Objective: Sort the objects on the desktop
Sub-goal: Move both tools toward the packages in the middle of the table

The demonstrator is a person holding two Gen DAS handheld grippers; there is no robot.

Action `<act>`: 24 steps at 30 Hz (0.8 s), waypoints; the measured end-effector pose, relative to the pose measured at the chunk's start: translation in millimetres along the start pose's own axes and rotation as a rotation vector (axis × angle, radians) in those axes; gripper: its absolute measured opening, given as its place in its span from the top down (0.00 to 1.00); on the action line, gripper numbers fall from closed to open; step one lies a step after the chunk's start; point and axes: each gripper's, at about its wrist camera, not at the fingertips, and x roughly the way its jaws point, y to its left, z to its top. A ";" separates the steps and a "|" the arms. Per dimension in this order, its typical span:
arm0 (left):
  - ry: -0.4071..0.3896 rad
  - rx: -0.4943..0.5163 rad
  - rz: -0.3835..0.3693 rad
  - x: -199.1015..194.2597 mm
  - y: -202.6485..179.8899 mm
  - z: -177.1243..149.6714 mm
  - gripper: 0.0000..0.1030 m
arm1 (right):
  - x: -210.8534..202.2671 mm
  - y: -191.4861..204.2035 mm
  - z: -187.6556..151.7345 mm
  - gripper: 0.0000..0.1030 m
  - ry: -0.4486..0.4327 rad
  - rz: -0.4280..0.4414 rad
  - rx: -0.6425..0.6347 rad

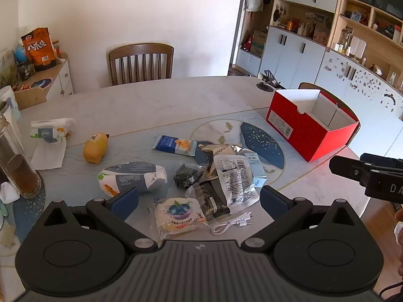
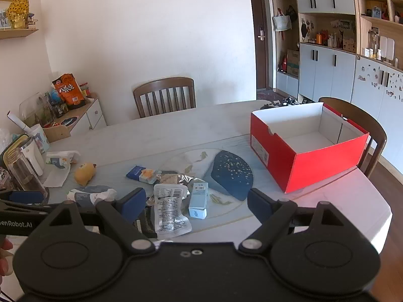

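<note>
- Desktop clutter lies scattered over the near half of the pale oval table [image 1: 156, 100]: snack packets, a clear sachet, a small carton and a cable, most of it on the blue-patterned mat.
- Red cardboard box [image 1: 306, 130], its lid off and nothing visible inside, stands at the right end of the table, well apart from the pile.
- Left gripper [image 1: 199, 201] hovers above the near edge of the pile with its jaws spread wide and nothing between them; under it sit a blueberry-print snack packet [image 1: 176, 214] and a dark wrapped packet [image 1: 214, 201].
- A coiled white USB cable [image 1: 230, 222] lies just beside those two, nearest the table edge.
- Right gripper [image 2: 196, 205] also stands wide apart and grips nothing; a clear printed sachet [image 2: 170, 211] and a light blue carton [image 2: 199, 197] lie below its gap.
- To the left are a rolled tissue pack [image 1: 132, 178], a yellow pig-shaped toy [image 1: 95, 147] and a second tissue pack [image 1: 50, 130] with a sheet pulled out.
- A tall glass jar [image 1: 17, 171] with brown contents crowds the far-left edge.
- Two wooden chairs stand behind the table, one [image 1: 141, 63] at the back, one [image 2: 357, 125] behind the box.
</note>
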 end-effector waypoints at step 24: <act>-0.010 0.028 0.002 15.8 47.0 7.8 0.00 | 33.3 35.4 5.9 0.15 0.001 -0.035 -0.019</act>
